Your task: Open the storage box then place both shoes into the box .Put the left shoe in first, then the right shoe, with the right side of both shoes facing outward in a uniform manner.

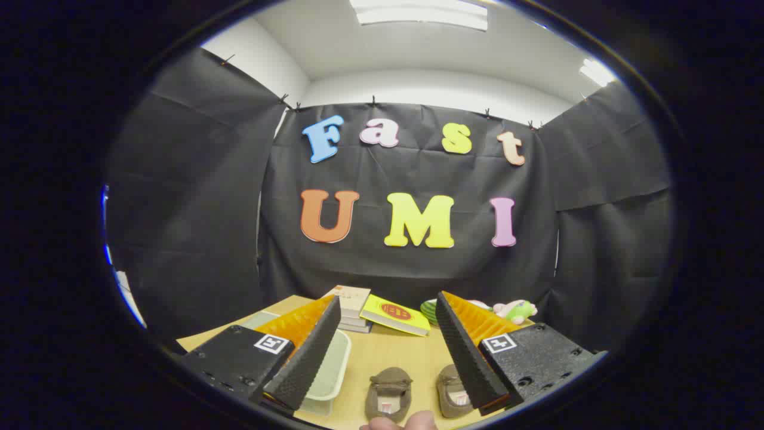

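- Shoes: one brown shoe (389, 394) sits on the wooden table (412, 352) between the fingers, the other shoe (452, 397) just beside it, partly behind the right finger.
- Gripper (388, 352) spread wide, holding nothing.
- Storage box (328, 373), pale and translucent, lies by the left finger.
- Books (373, 310) and a plush toy (516, 310) lie beyond the fingers.
- A hand (399, 422) shows just below the shoes.

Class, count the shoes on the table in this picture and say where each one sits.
2. One shoe lies between the open gripper fingers; the other shoe sits beside it, partly behind a finger.
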